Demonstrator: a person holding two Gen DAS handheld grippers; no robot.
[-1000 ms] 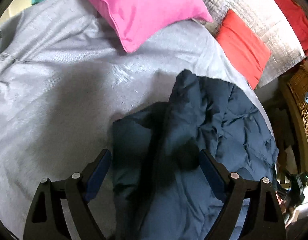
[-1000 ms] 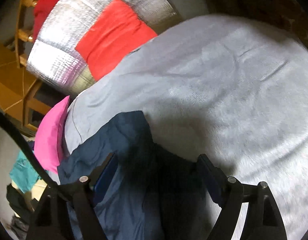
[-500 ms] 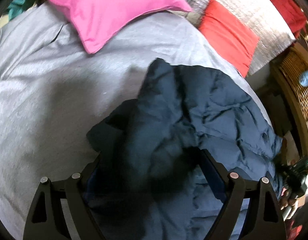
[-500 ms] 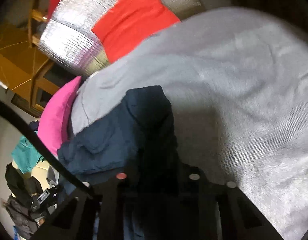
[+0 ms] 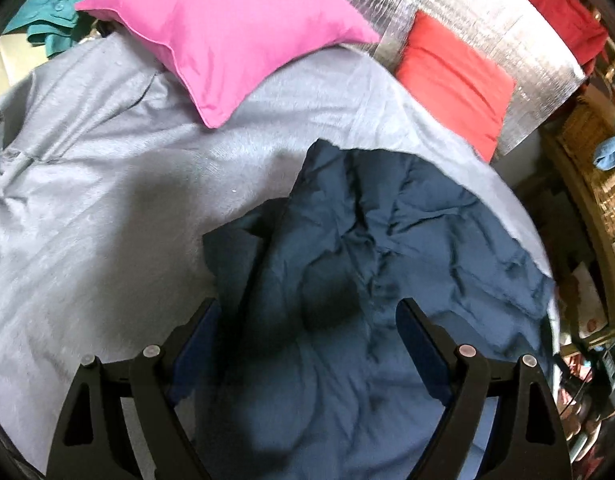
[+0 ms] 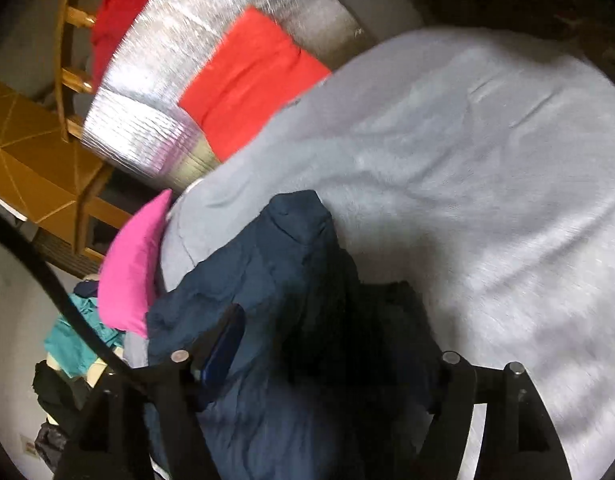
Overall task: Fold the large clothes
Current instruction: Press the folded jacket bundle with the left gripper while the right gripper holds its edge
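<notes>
A dark navy padded jacket (image 5: 387, 264) lies crumpled on the grey bed sheet (image 5: 87, 200), folded partly over itself. My left gripper (image 5: 307, 328) is open just above it, its fingers spread to either side of the cloth. In the right wrist view the same jacket (image 6: 275, 280) bulges up between the spread fingers of my right gripper (image 6: 331, 340), which is open. Its right fingertip is hidden in dark folds.
A pink pillow (image 5: 227, 28) and a red cushion (image 5: 455, 80) lie at the head of the bed against a silver quilted panel (image 5: 487, 12). Teal clothes (image 5: 55, 12) lie at the far left. A wicker basket (image 5: 595, 168) stands past the bed's right edge.
My right gripper, shut on the jacket half a second ago, has opened. My left gripper has stayed open and pulled back a little over the jacket.
</notes>
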